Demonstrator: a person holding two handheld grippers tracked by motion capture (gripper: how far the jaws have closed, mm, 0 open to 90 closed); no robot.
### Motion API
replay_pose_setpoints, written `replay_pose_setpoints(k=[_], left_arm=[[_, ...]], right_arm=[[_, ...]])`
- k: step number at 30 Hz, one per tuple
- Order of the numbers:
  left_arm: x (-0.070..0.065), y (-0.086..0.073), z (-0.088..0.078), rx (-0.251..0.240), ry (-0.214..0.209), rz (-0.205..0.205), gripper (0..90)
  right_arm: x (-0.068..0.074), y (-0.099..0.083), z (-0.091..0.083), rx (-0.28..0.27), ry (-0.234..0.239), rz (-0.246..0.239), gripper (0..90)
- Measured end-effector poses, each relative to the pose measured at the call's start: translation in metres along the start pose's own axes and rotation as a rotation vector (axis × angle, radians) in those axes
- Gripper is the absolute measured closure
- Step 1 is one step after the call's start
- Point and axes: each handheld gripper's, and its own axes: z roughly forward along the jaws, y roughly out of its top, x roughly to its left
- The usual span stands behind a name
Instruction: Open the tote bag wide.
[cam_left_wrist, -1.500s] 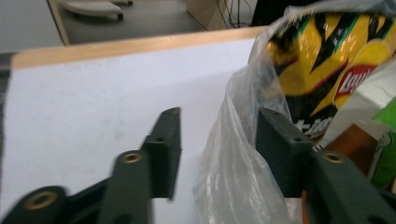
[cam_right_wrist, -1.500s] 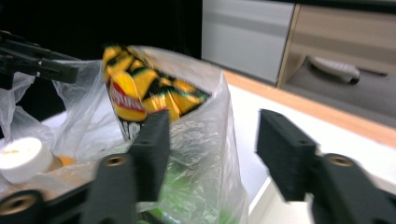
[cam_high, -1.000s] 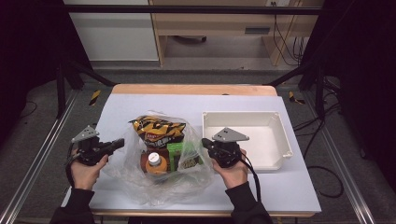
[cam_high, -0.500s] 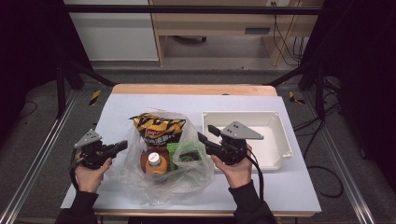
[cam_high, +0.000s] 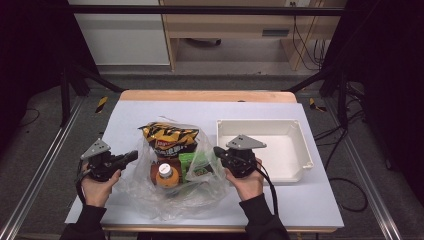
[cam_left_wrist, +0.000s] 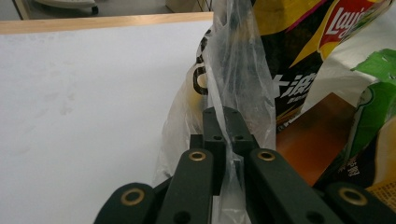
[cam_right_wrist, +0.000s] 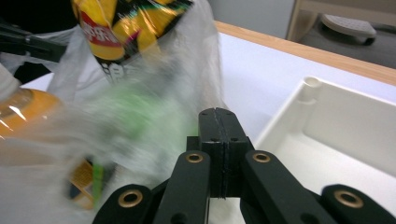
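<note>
On white table (cam_high: 300, 200), plastic bag (cam_high: 170, 192) sits between left gripper (cam_left_wrist: 223, 122), pinching its film, and right gripper (cam_right_wrist: 218, 122), closed beside it.

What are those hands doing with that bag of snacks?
A person holds a gripper in each hand at a table. The left gripper is shut on a fold of the clear plastic bag. The right gripper has just closed; its jaws meet at the bag's other side, with no plastic plainly between them. Inside the bag are a chip bag, an orange bottle and a green packet. A white tray sits beside it.
</note>
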Motion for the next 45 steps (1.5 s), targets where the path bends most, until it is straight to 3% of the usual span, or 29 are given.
replay_pose_setpoints(k=[3, 9, 12, 16, 19, 25, 28, 32, 36, 40, 45], left_arm=[[-0.001, 0.0, 0.001, -0.001, 0.0, 0.001, 89.2], [-0.003, -0.001, 0.0, -0.005, 0.003, 0.007, 89.2], [-0.002, -0.001, -0.001, -0.009, 0.005, 0.005, 89.2], [-0.002, -0.001, -0.002, -0.015, 0.008, 0.004, 89.2], [-0.001, -0.001, -0.004, -0.019, 0.01, 0.002, 89.2], [0.0, -0.001, -0.003, -0.015, 0.014, -0.002, 89.3], [-0.001, -0.001, -0.002, -0.016, 0.013, 0.0, 89.3], [-0.001, 0.0, 0.0, -0.011, 0.019, 0.003, 89.3], [0.0, 0.0, 0.009, 0.017, 0.047, 0.01, 89.3], [0.004, -0.004, 0.024, 0.092, 0.095, 0.011, 89.3], [0.015, -0.017, 0.043, 0.187, 0.106, -0.018, 89.4]], right_arm=[[-0.004, -0.003, -0.006, -0.022, -0.013, 0.01, 89.4], [0.001, 0.015, -0.018, -0.152, -0.003, 0.011, 56.4], [0.008, 0.029, -0.015, -0.187, -0.002, 0.011, 41.6], [0.02, 0.038, 0.003, -0.137, 0.013, -0.016, 34.2], [0.024, 0.032, 0.015, -0.041, -0.01, -0.047, 42.8], [0.011, 0.011, 0.01, 0.025, 0.018, -0.002, 89.3], [0.001, 0.004, 0.004, 0.033, 0.007, 0.021, 90.0], [-0.009, -0.004, -0.002, 0.014, -0.061, 0.01, 90.0], [-0.013, -0.01, 0.003, 0.055, -0.076, 0.019, 90.0], [-0.008, -0.016, 0.01, 0.106, -0.056, 0.001, 90.0], [-0.005, -0.024, 0.013, 0.144, -0.047, -0.012, 90.0]])
